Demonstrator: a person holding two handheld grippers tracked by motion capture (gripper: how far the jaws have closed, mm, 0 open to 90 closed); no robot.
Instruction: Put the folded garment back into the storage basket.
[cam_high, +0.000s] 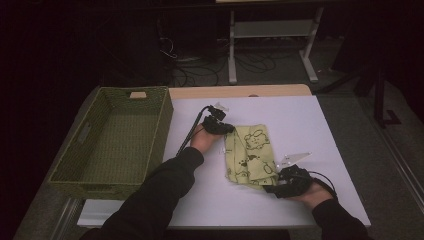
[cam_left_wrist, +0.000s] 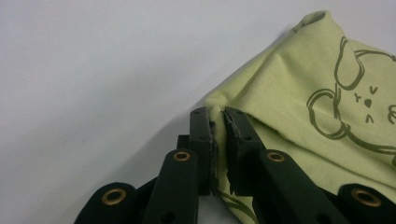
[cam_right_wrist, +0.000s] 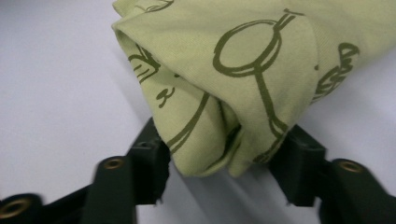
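Observation:
A light green cloth (cam_high: 250, 152) printed with dark cartoon outlines lies folded in the middle of the white table (cam_high: 305, 120). My left gripper (cam_high: 229, 130) is at the cloth's far left corner. In the left gripper view it (cam_left_wrist: 219, 128) is shut on the cloth's edge (cam_left_wrist: 299, 84), which is pinched thin between the pads. My right gripper (cam_high: 274, 177) is at the cloth's near right end. In the right gripper view its jaws (cam_right_wrist: 226, 147) stand on either side of a bunched fold of the cloth (cam_right_wrist: 243, 60), and both pads touch it.
A woven green basket (cam_high: 162, 125) stands on the table's left side, next to my left forearm. Beyond the table's far edge, a metal stand (cam_high: 270, 30) and cables lie on the dark floor. Bare table surface lies to the right of the cloth.

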